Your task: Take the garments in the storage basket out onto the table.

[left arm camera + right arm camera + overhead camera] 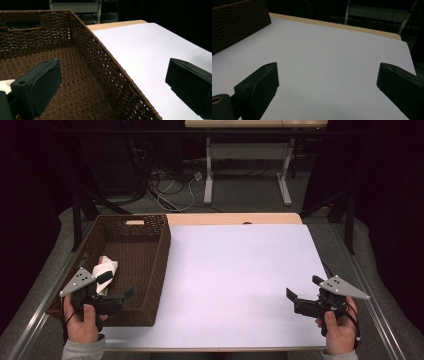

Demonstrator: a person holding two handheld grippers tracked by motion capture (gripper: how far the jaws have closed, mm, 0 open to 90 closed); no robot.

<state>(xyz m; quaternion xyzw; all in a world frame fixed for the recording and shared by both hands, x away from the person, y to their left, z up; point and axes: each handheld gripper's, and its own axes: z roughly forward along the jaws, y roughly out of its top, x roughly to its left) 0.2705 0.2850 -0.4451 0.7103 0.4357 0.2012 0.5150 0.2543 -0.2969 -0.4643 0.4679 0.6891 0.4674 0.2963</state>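
A brown wicker basket [150, 250] stands on the left of the white table top [240, 265]. Inside it, near its left wall, lies a white rolled cloth [105, 268]. My left gripper [118, 285] hangs open over the basket's near part, close to the cloth. In the left gripper view its jaws straddle the basket's right wall [107, 62], one over the woven floor and one over the table, and the left gripper [113, 75] holds nothing. A sliver of the cloth [5, 84] shows at that view's left edge. My right gripper [304, 287] is open and holds nothing, low over the table's near right.
The table's far edge is a bare wood strip [230, 218]. Metal rails [367, 285] run along both sides of the table. Beyond it stand a white desk frame [208, 180] and loose cables [175, 185] on the floor. The basket's corner [237, 22] shows far left in the right gripper view.
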